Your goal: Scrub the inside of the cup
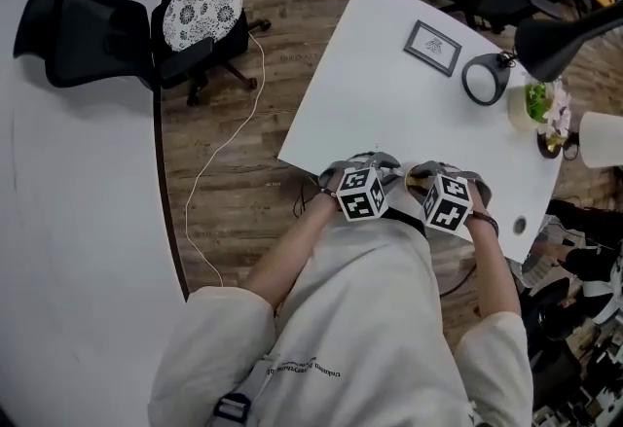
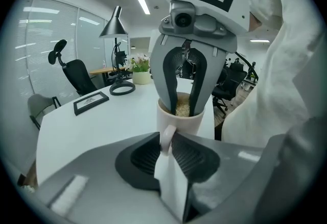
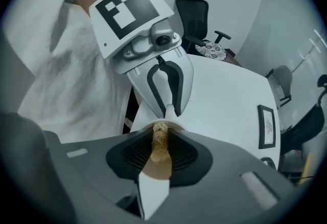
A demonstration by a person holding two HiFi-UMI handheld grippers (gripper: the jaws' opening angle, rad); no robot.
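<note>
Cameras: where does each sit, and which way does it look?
Head view: on the person's head, looking steeply down at the white table; white sleeves, left gripper and right gripper show.
Left gripper view: on the left gripper, looking along jaws shut on the handle of the cup; the right gripper and a sleeve show.
Right gripper view: on the right gripper, looking down into the cup past jaws squeezing a tan scrubber; white clothing shows.
Shared: both gripper views show cup, scrubber, table.

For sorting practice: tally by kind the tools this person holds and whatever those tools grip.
tongs: 2 (left tongs, right tongs)
cup: 1
scrubber: 1
total: 4
</note>
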